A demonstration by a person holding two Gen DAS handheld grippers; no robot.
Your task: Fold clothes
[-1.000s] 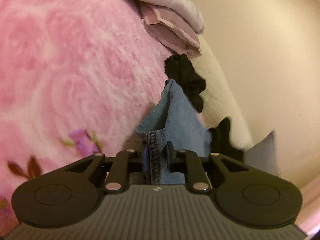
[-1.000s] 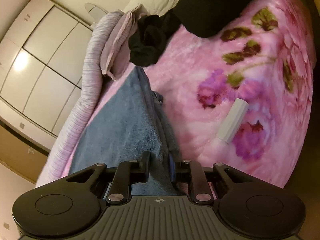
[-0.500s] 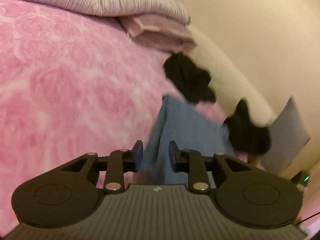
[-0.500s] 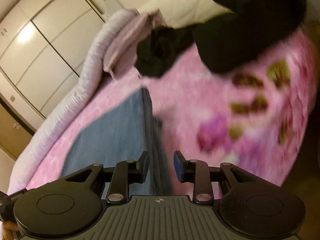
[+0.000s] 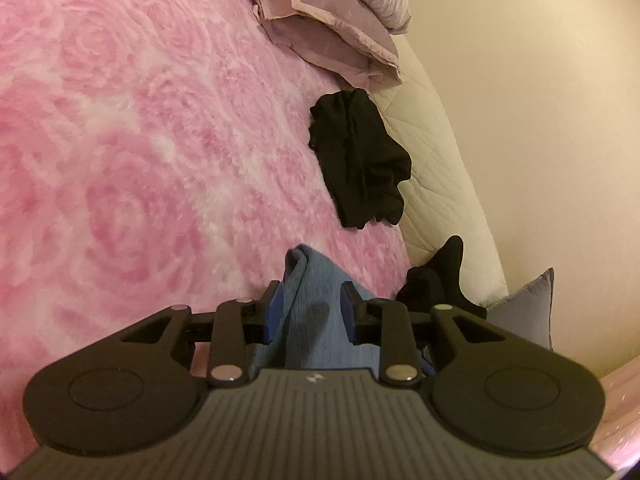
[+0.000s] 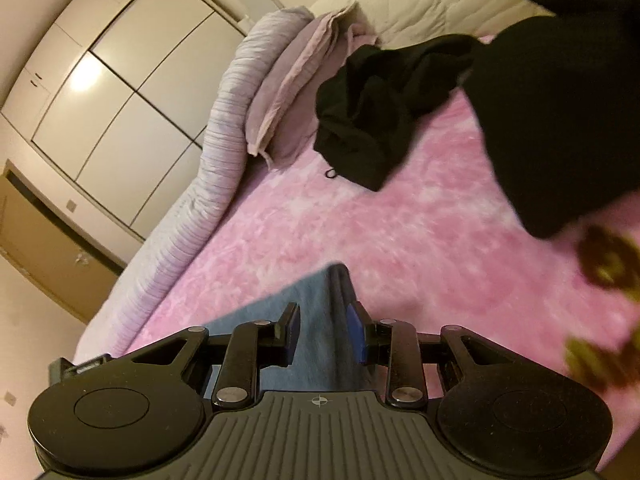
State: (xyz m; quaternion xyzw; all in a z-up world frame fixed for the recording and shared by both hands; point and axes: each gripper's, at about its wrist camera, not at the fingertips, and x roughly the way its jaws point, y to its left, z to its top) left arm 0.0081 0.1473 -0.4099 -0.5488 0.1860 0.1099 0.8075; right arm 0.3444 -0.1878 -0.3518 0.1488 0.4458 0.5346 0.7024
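Jaws on both grippers stand parted, pads clear of the cloth. Left gripper [image 5: 311, 314]: blue denim garment [image 5: 320, 320] lies between the fingers at lower centre, unpinched, on the pink blanket [image 5: 140, 160]. Right gripper [image 6: 323, 334]: same denim [image 6: 316, 320] runs between the fingers at lower centre. Black clothing [image 6: 372, 120] sits upper centre-right, against the folded lilac bedding [image 6: 280, 92].

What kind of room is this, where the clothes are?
Most likely a bedroom. The clothes lie on a bed covered by a fluffy pink rose blanket, a folded lilac pillowcase sits at its edge, and a tall built-in wardrobe fills the wall.
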